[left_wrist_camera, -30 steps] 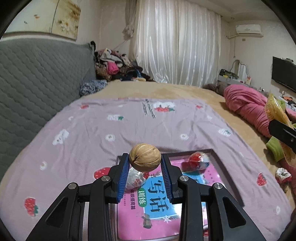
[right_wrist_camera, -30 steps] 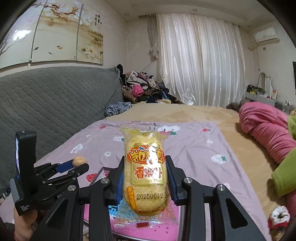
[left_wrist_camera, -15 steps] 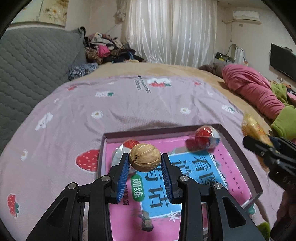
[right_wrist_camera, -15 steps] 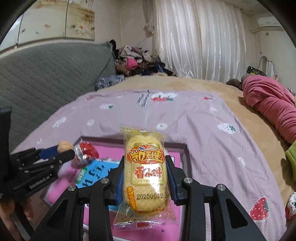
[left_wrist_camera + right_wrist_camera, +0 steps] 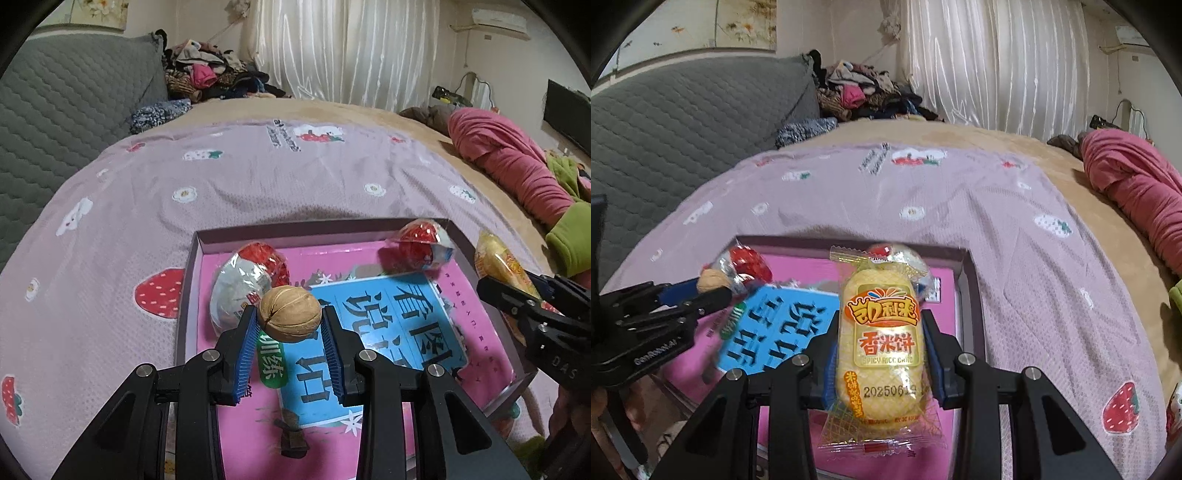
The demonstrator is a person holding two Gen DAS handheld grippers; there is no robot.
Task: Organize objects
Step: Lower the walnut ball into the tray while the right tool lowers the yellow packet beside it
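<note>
My left gripper (image 5: 290, 319) is shut on a brown walnut (image 5: 289, 314), held over a shallow pink box (image 5: 295, 230) with a blue printed panel. Inside the box lie two red-and-white wrapped snacks, one at the far left (image 5: 249, 282) and one at the far right corner (image 5: 423, 245). My right gripper (image 5: 882, 350) is shut on a yellow rice cracker packet (image 5: 881, 343), upright over the box's right side (image 5: 967, 295). In each wrist view the other gripper shows at the side: the right one (image 5: 517, 295) and the left one (image 5: 687, 299) with the walnut (image 5: 711, 282).
The box rests on a lilac strawberry-print sheet (image 5: 147, 206) spread on a tan bed. A grey quilted headboard (image 5: 55, 110) stands left, a clothes pile (image 5: 207, 77) at the back, pink and green bedding (image 5: 509, 162) on the right.
Both grippers have come down toward the pink box and tilted more steeply, so the box now fills the lower view. Walnut and cracker packet stay gripped.
</note>
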